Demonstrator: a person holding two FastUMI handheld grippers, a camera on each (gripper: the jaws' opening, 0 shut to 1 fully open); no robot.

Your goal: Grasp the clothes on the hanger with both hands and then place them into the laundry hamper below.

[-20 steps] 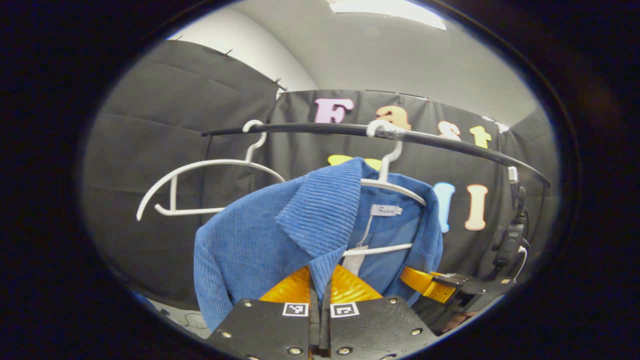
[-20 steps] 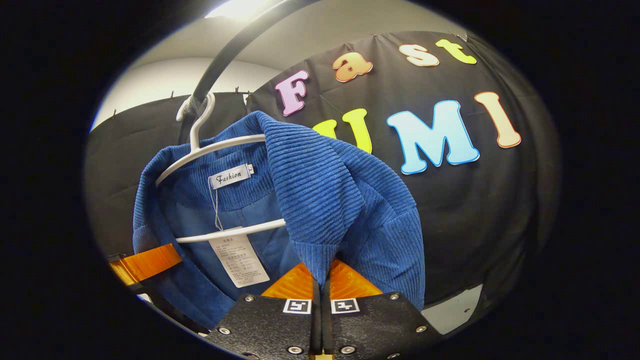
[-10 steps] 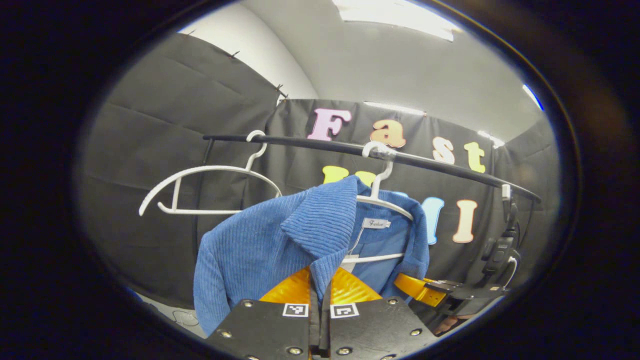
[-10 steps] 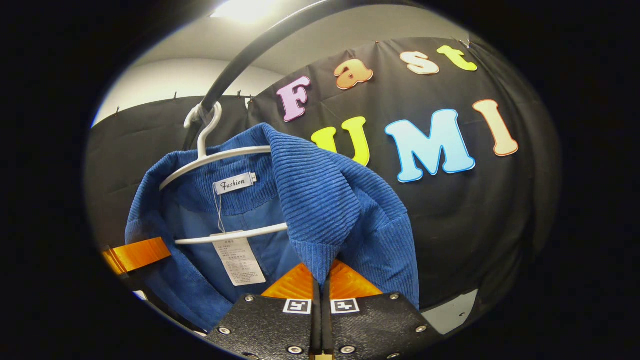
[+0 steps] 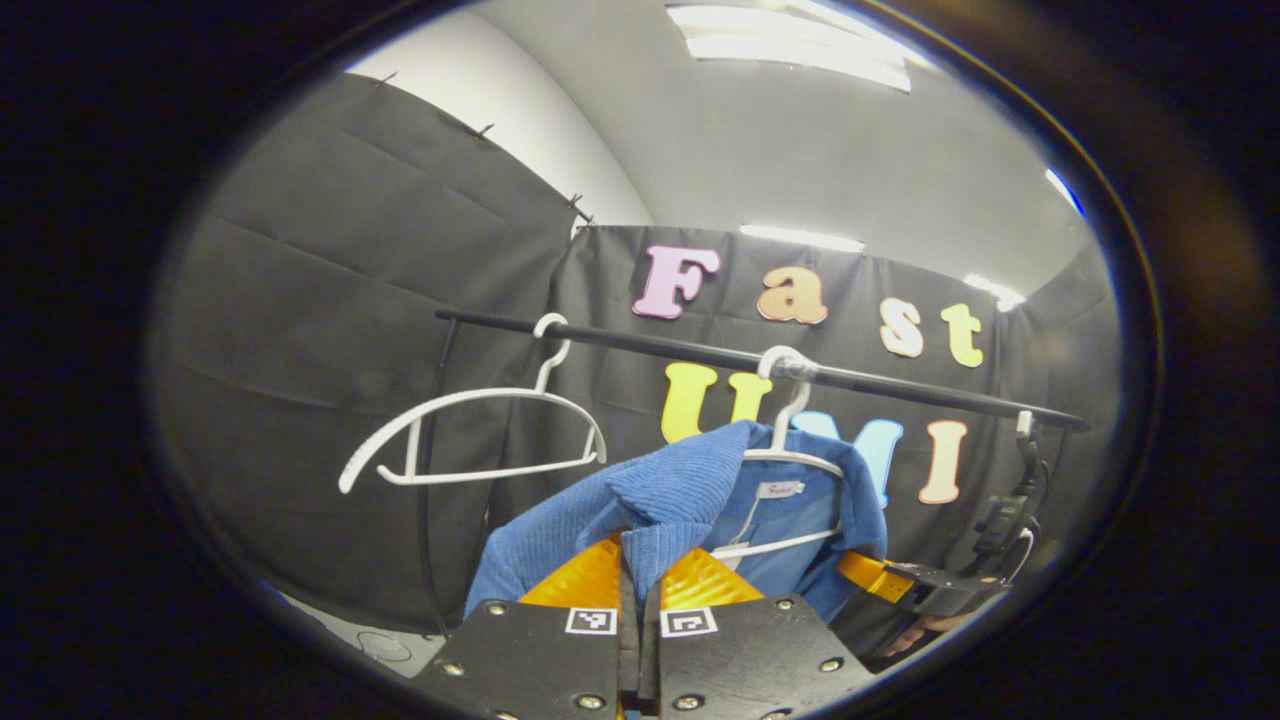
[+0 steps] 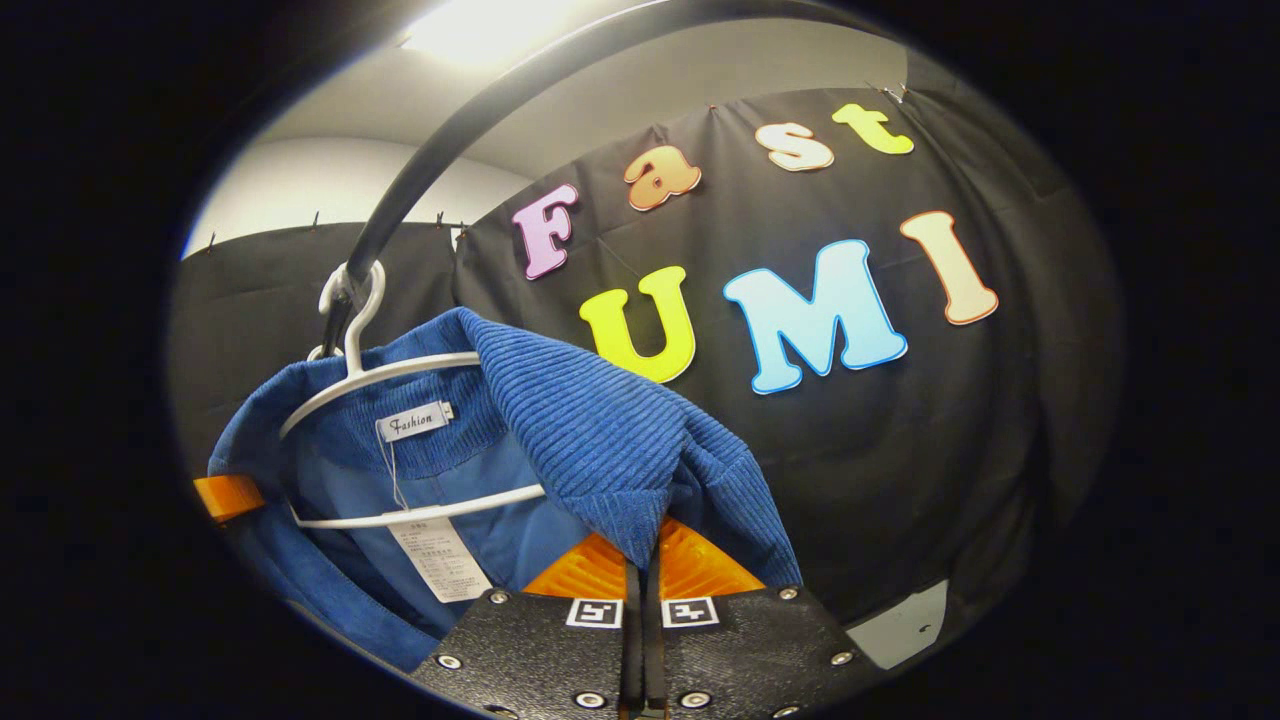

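Pinching the blue corduroy jacket (image 6: 600, 420) with both claws, left claw (image 5: 640, 575) and right claw (image 6: 642, 560), I judge it half off the white hanger (image 6: 400, 370); lowering into the hamper remains.

Right gripper (image 6: 640, 560) pinched tight on blue corduroy jacket (image 6: 600, 440) collar; jacket on white hanger (image 6: 400, 370), hooked over black rail (image 6: 480, 120); paper tag (image 6: 440, 560) dangles inside

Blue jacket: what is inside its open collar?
Inside the blue jacket a white hanger, its lower bar, a neck label and a hanging paper tag show. The hanger's ends are covered by fabric.
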